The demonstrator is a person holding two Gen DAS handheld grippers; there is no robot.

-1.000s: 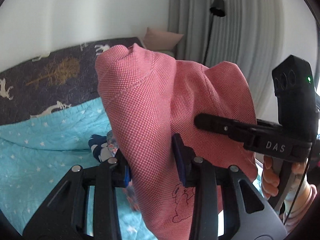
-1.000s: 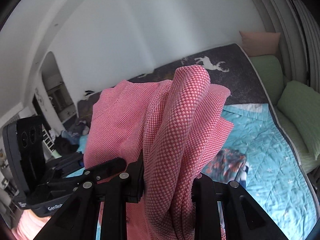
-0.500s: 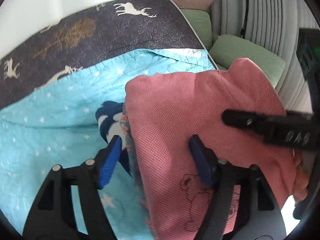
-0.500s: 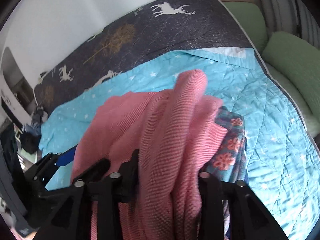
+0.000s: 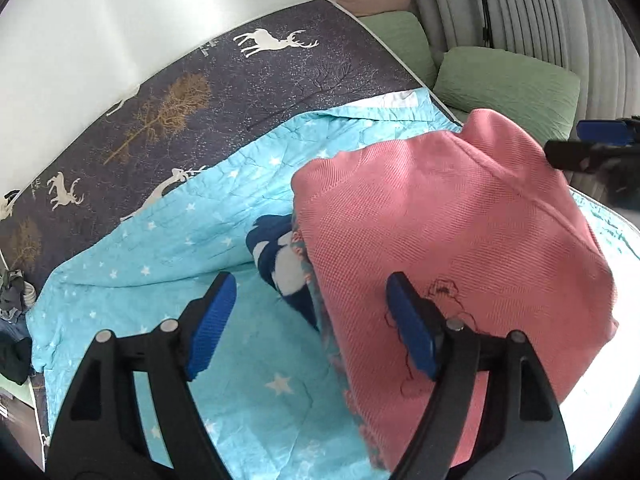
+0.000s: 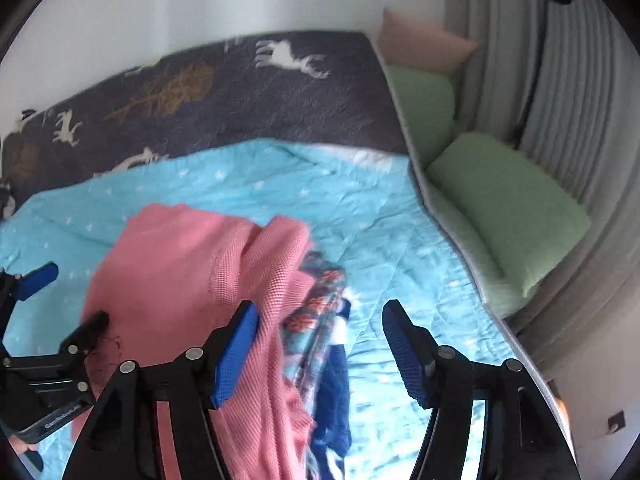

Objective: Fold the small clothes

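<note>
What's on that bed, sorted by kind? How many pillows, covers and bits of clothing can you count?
Pillows: 3, one pink pillow and two green pillows
Bed covers: 2, the blue star quilt and the dark deer blanket
Clothes in the pile: at least 2, the pink top over a patterned garment
Total: 7

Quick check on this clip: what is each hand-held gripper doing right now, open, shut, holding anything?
Left hand-held gripper: jaws opening, nothing gripped; pink garment lies loose by its right pad.
Right hand-held gripper: jaws opening, pads off the pink garment; nothing held.
</note>
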